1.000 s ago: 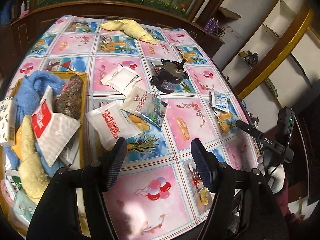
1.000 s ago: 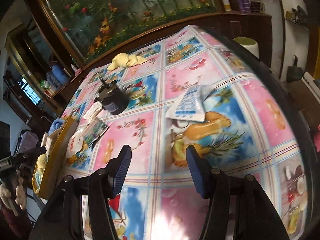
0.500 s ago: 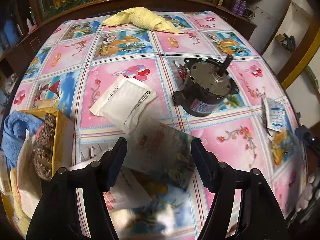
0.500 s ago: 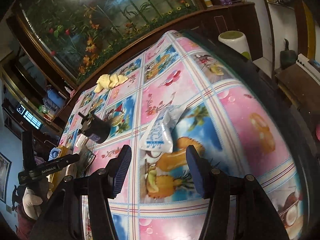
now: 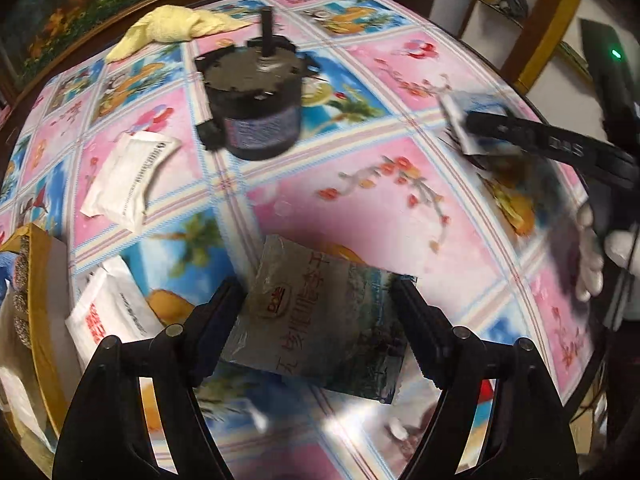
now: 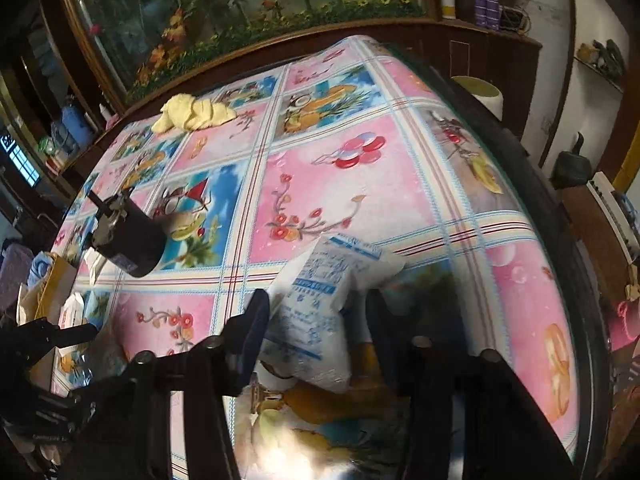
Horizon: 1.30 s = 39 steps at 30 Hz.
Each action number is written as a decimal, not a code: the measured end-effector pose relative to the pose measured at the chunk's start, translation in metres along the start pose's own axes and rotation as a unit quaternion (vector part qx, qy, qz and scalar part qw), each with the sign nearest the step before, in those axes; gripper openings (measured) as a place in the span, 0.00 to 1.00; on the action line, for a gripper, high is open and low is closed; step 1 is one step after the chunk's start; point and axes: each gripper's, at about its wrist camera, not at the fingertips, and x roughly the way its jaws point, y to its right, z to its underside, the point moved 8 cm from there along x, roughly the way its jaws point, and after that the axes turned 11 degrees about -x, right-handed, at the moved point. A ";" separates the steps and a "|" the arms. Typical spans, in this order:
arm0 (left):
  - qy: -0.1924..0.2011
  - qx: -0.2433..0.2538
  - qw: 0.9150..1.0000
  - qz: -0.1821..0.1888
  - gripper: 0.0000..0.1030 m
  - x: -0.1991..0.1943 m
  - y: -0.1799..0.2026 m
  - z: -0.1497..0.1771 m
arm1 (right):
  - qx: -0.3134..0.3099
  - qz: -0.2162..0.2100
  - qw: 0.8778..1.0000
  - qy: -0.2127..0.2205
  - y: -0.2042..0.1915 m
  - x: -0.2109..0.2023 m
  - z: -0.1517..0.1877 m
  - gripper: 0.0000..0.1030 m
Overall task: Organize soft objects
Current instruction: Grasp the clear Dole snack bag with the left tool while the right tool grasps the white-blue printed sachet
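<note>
My left gripper [image 5: 320, 316] is open, its fingers on either side of a clear printed snack packet [image 5: 320, 320] lying flat on the table. My right gripper [image 6: 316, 328] is open around a white-and-blue pouch [image 6: 320, 304]; it also shows in the left wrist view [image 5: 476, 128]. Two white packets [image 5: 124, 180] [image 5: 112, 316] lie left of the left gripper. A yellow towel [image 5: 176, 28] lies at the far edge. A yellow tray [image 5: 40, 280] at the left holds soft items.
A black motor with a shaft [image 5: 252, 104] stands on the patterned tablecloth beyond the left gripper; it also shows in the right wrist view [image 6: 128, 240]. The table's right edge drops off near a white-topped cylinder [image 6: 480, 92]. A dark wooden cabinet backs the table.
Both grippers have moved forward and down. The left now straddles the clear packet. The right now straddles the white-and-blue pouch.
</note>
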 end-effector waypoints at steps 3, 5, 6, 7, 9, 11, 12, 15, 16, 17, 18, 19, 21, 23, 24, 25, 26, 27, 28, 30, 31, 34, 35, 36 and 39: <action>0.003 0.004 0.999 0.035 0.76 -0.017 0.015 0.017 | -0.022 0.000 1.000 -0.009 -0.012 -0.001 0.005 0.35; 0.013 -0.010 0.998 0.060 0.76 -0.033 0.016 0.024 | -0.040 -0.004 0.999 -0.017 -0.021 -0.005 0.012 0.35; 0.018 -0.025 0.997 0.071 0.76 -0.041 0.013 0.027 | -0.051 -0.004 0.999 -0.020 -0.025 -0.007 0.015 0.35; 0.021 -0.041 0.996 0.080 0.76 -0.048 0.010 0.031 | -0.064 -0.004 0.998 -0.025 -0.030 -0.010 0.020 0.35; 0.024 -0.075 0.992 0.098 0.76 -0.057 0.003 0.039 | -0.082 -0.016 0.996 -0.035 -0.039 -0.017 0.031 0.35; 0.028 -0.088 0.990 0.102 0.76 -0.059 0.002 0.047 | -0.101 -0.027 0.993 -0.048 -0.047 -0.025 0.043 0.35; 0.030 -0.087 0.991 0.099 0.76 -0.058 0.004 0.050 | -0.111 -0.027 0.992 -0.053 -0.049 -0.028 0.048 0.35; 0.018 -0.082 0.992 0.089 0.76 -0.045 0.012 0.053 | -0.127 -0.028 0.990 -0.062 -0.054 -0.037 0.061 0.35; 0.013 -0.084 0.993 0.088 0.76 -0.041 0.014 0.056 | -0.126 -0.030 0.990 -0.062 -0.054 -0.039 0.064 0.35; 0.008 -0.084 0.993 0.084 0.76 -0.036 0.017 0.057 | -0.125 -0.030 0.990 -0.062 -0.054 -0.040 0.066 0.35; 0.007 -0.081 0.994 0.078 0.76 -0.031 0.022 0.056 | -0.123 -0.030 0.990 -0.061 -0.054 -0.041 0.067 0.36; 0.017 -0.072 0.995 0.068 0.76 -0.030 0.028 0.053 | -0.119 -0.031 0.991 -0.059 -0.054 -0.042 0.068 0.36; 0.011 -0.056 0.995 0.079 0.76 -0.023 0.040 0.046 | -0.114 -0.032 0.991 -0.056 -0.054 -0.044 0.071 0.36; 0.016 -0.020 0.998 0.061 0.76 -0.015 0.048 0.033 | -0.118 -0.031 0.991 -0.054 -0.057 -0.046 0.074 0.36; 0.024 -0.004 0.999 0.038 0.76 -0.011 0.046 0.027 | -0.120 -0.029 0.991 -0.054 -0.057 -0.047 0.075 0.36; 0.027 0.002 0.999 0.027 0.76 -0.009 0.044 0.023 | -0.122 -0.028 0.991 -0.053 -0.057 -0.049 0.077 0.36; 0.027 0.002 0.999 0.026 0.76 -0.007 0.042 0.020 | -0.122 -0.028 0.991 -0.052 -0.056 -0.050 0.078 0.36; 0.025 -0.004 0.999 0.033 0.76 -0.007 0.040 0.019 | -0.120 -0.028 0.991 -0.051 -0.054 -0.051 0.079 0.36; 0.024 -0.011 0.999 0.042 0.76 -0.006 0.039 0.019 | -0.115 -0.028 0.992 -0.048 -0.050 -0.052 0.080 0.36; 0.027 -0.013 0.999 0.042 0.76 -0.005 0.041 0.019 | -0.104 -0.035 0.993 -0.041 -0.045 -0.054 0.080 0.36; 0.029 -0.010 0.999 0.039 0.76 -0.004 0.043 0.019 | -0.098 -0.042 0.994 -0.037 -0.044 -0.054 0.079 0.36; 0.040 0.017 0.999 -0.002 0.77 0.003 0.054 0.017 | -0.076 -0.055 0.995 -0.033 -0.040 -0.055 0.078 0.38; 0.045 0.028 0.998 -0.015 0.77 0.003 0.056 0.019 | -0.070 -0.059 0.995 -0.033 -0.040 -0.054 0.077 0.39; 0.053 0.032 0.998 -0.013 0.77 0.002 0.059 0.020 | -0.066 -0.061 0.995 -0.032 -0.040 -0.054 0.077 0.42; 0.067 0.028 0.997 -0.007 0.65 -0.002 0.058 0.022 | -0.055 -0.054 0.997 -0.024 -0.039 -0.051 0.072 0.48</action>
